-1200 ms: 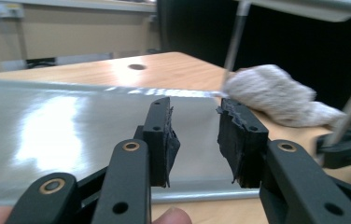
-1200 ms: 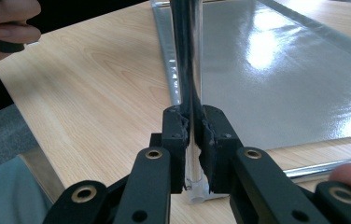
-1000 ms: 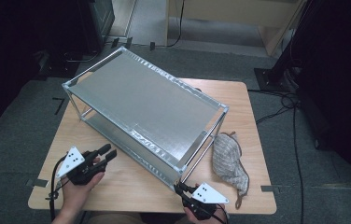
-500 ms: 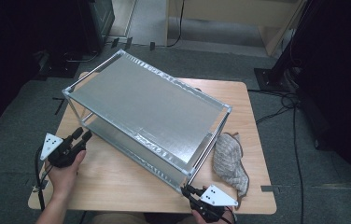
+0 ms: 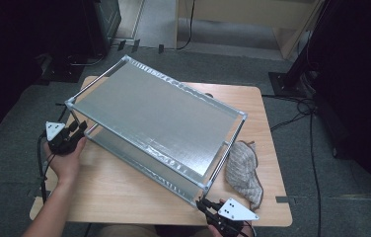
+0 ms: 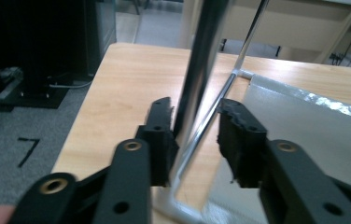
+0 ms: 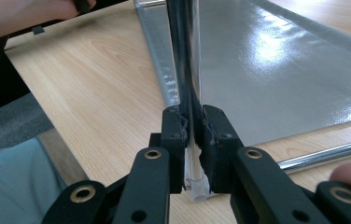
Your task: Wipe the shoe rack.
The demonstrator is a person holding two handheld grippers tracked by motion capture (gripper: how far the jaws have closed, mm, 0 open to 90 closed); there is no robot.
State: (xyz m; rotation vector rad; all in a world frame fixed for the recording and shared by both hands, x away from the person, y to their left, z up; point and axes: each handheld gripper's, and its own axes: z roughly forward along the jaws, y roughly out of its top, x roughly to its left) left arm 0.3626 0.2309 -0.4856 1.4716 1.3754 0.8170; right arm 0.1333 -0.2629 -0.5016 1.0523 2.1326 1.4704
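Note:
A two-tier metal shelf rack (image 5: 154, 113) stands askew on the wooden table (image 5: 124, 197). My left gripper (image 5: 77, 129) is at the rack's left corner. In the left gripper view its jaws (image 6: 194, 109) straddle the chrome corner post (image 6: 201, 60). They have just been closing, and the post lies against the left pad with a gap to the right pad. My right gripper (image 5: 204, 205) is at the rack's near corner. In the right gripper view it (image 7: 191, 122) is shut on the foot of that corner post (image 7: 183, 56).
A grey knitted cloth (image 5: 242, 170) lies on the table to the right of the rack, close to my right gripper. Cables trail over the floor at the right and behind the table. Dark equipment stands at the back left.
My left hand has swung from the table's front left out to the rack's left corner, and its jaws now sit around the post. The right gripper has stayed on the near corner post.

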